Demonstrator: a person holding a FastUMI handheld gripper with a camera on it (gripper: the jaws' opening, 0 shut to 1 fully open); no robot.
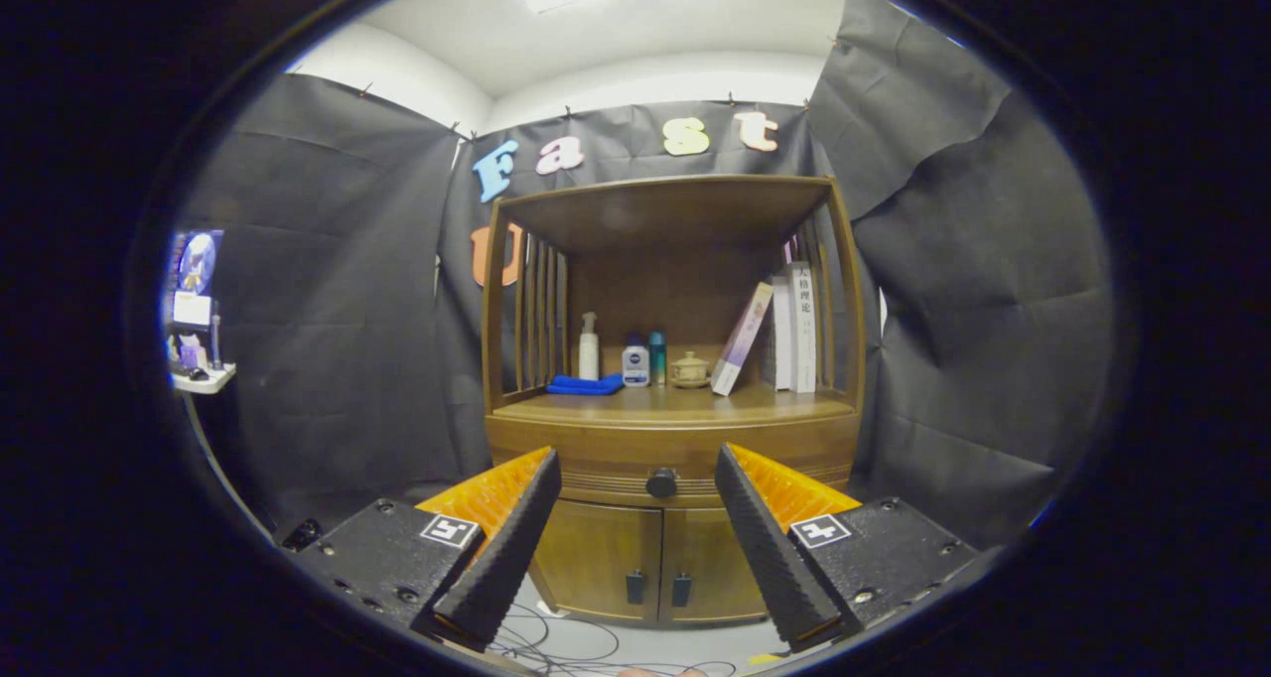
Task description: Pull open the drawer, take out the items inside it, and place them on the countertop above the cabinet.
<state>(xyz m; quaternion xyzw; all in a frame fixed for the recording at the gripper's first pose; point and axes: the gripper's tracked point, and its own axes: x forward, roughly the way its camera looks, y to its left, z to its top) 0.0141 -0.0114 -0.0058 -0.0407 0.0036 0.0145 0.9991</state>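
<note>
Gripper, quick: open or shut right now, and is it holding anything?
Gripper: open, holding nothing; its fingers are spread wide, apart from the cabinet, with the closed drawer's round knob in the gap beyond them.

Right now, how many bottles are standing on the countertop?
3, in a row behind the blue cloth: a white pump bottle, a short white bottle, and a teal bottle beside the teapot. The books could hide more. The gripper jaws are open.

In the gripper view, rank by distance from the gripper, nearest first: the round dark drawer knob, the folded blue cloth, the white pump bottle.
The open gripper faces the cabinet.
1. Round dark drawer knob, between the fingers.
2. Folded blue cloth, countertop, left.
3. White pump bottle, upright behind the cloth.
</note>
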